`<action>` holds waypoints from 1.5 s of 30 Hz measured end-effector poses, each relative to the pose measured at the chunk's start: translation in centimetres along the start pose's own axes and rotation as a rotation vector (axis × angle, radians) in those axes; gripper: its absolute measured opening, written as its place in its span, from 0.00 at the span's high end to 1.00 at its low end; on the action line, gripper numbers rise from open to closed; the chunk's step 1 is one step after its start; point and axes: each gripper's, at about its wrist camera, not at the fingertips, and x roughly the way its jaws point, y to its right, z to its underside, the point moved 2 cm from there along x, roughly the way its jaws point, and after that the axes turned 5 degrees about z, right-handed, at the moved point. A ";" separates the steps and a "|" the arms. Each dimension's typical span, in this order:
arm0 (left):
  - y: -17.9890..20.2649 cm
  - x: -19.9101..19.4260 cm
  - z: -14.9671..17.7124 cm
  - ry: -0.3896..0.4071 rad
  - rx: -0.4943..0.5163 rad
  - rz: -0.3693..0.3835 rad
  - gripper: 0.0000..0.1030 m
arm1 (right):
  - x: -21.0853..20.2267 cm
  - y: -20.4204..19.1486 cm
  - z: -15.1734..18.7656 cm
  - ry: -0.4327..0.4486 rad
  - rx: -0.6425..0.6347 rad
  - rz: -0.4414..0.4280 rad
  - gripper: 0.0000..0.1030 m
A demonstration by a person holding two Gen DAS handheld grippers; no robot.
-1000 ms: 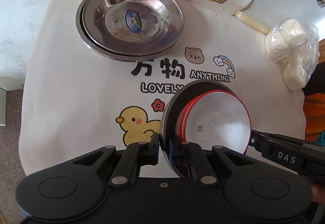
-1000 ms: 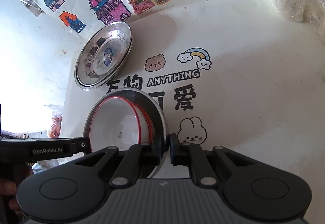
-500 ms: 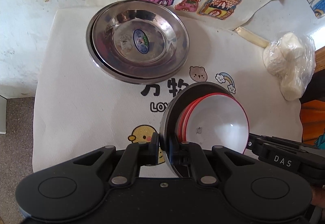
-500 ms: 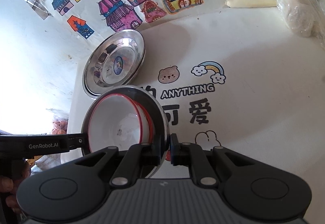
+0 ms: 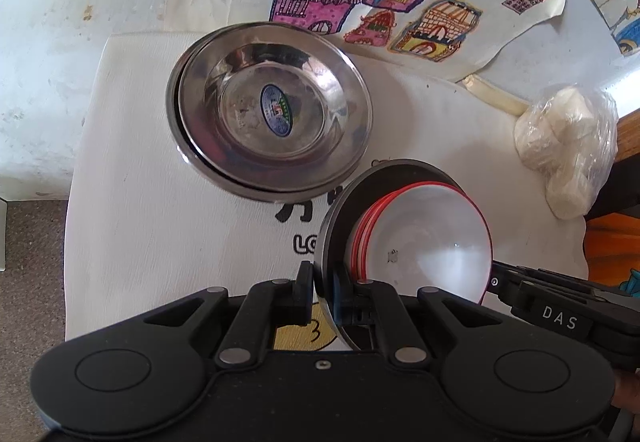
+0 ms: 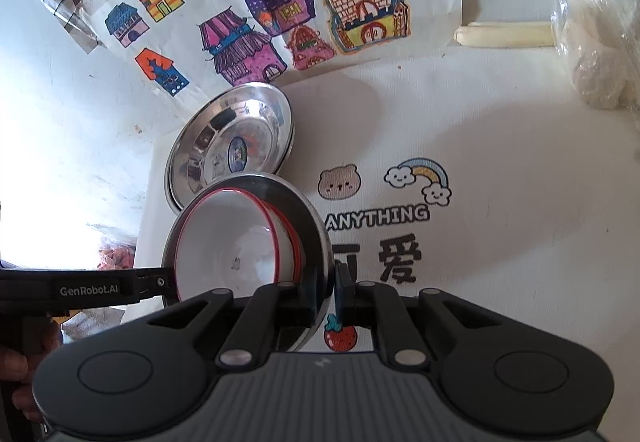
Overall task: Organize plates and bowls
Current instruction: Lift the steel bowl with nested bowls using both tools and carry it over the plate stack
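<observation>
Both tongs clamp opposite rims of round steel plate [image 5: 334, 226] carrying nested glossy red-rimmed white bowls [image 5: 424, 238]: left gripper [image 5: 322, 292], right gripper [image 6: 332, 292]. Stacked shiny steel plates [image 5: 272, 113] upper centre.

wall [image 5: 48, 53]: scuffed white | drawings [image 6: 256, 21]: house pictures | floor [image 5: 32, 250]: brown

Left gripper [image 5: 322, 292]: black linkage arms behind the jaws, silver pivot pins. Right gripper [image 6: 334, 292]: same, with ribbed grey housing.
</observation>
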 end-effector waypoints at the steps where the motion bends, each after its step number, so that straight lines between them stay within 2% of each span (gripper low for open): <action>1: 0.0 0.0 -0.1 0.003 -0.002 0.001 0.91 | 0.0 0.0 -0.1 0.001 0.000 0.000 0.91; 23: 0.2 -1.1 -3.8 0.079 -0.007 0.008 0.92 | 0.0 -0.6 -3.5 0.042 -0.007 -0.012 0.91; 45: -3.3 -1.7 -6.7 0.122 -0.061 -0.022 0.92 | 2.6 -4.1 -6.6 0.028 -0.060 -0.032 0.90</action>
